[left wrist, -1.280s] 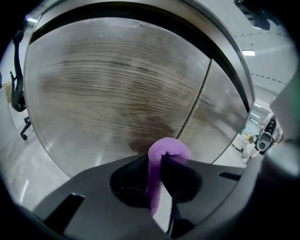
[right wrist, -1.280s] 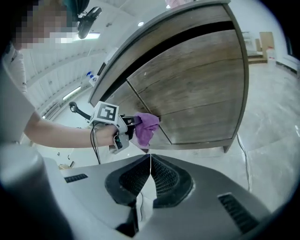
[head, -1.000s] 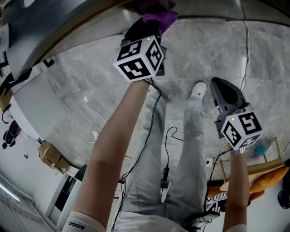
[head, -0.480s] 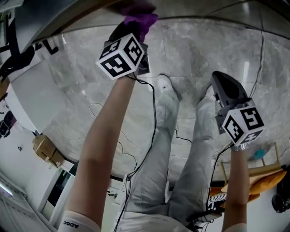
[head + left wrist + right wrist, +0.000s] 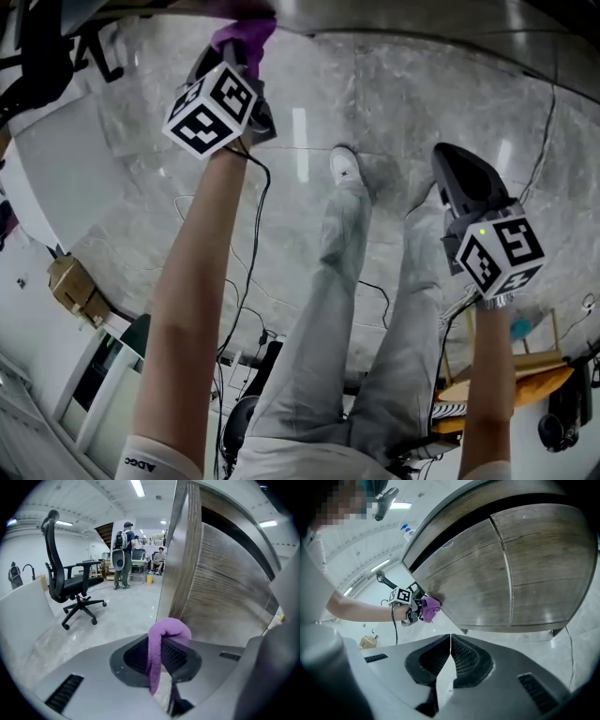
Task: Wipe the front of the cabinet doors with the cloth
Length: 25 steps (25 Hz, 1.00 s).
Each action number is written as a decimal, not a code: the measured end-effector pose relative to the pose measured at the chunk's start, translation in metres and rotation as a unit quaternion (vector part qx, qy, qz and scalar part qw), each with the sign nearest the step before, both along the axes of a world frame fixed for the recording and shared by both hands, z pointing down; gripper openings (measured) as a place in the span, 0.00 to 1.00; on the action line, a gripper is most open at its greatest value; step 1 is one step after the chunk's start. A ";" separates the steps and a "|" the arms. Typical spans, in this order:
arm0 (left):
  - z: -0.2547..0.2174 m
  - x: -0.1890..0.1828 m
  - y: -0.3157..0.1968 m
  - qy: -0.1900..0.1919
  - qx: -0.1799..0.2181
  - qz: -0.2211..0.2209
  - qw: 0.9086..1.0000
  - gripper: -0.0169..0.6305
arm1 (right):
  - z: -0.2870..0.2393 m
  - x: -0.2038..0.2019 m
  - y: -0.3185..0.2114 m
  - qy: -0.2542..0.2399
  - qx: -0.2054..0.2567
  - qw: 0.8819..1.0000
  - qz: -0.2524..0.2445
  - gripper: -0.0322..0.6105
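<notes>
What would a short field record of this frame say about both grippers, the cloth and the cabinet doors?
doors: left door and right door, wood-grain, closed
left gripper: shut on purple cloth
cloth position: at left door's outer edge, apparently touching it
right gripper: shut, empty, apart from both doors
background: office chair

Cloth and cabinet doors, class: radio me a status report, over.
Left hand-held gripper shut on purple cloth, at cabinet doors' left edge. Right hand-held gripper shut, empty. Nothing blocking doors.
</notes>
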State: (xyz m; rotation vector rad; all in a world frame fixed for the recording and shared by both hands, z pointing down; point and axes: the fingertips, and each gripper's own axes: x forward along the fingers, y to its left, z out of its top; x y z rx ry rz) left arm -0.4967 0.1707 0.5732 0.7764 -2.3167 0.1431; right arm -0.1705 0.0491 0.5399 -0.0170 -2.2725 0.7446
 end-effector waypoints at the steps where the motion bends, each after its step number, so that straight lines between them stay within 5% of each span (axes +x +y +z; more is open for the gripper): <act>1: 0.000 0.006 0.001 0.001 -0.002 0.001 1.000 0.10 | -0.001 0.004 -0.001 0.001 0.000 1.000 -0.001 0.09; 9: 0.032 0.064 -0.019 0.038 -0.014 0.036 0.999 0.10 | 0.003 0.023 -0.002 0.007 -0.002 1.000 -0.010 0.09; 15: 0.051 0.120 -0.106 0.064 -0.009 0.103 0.993 0.10 | 0.012 0.062 -0.040 0.027 -0.003 1.000 0.013 0.09; 20: 0.048 0.222 -0.217 0.066 -0.014 0.186 0.980 0.10 | 0.004 0.157 -0.108 0.026 -0.003 0.997 0.067 0.09; 25: 0.079 0.245 -0.274 0.078 -0.035 0.226 0.970 0.10 | 0.017 0.190 -0.140 0.026 0.001 0.991 0.128 0.09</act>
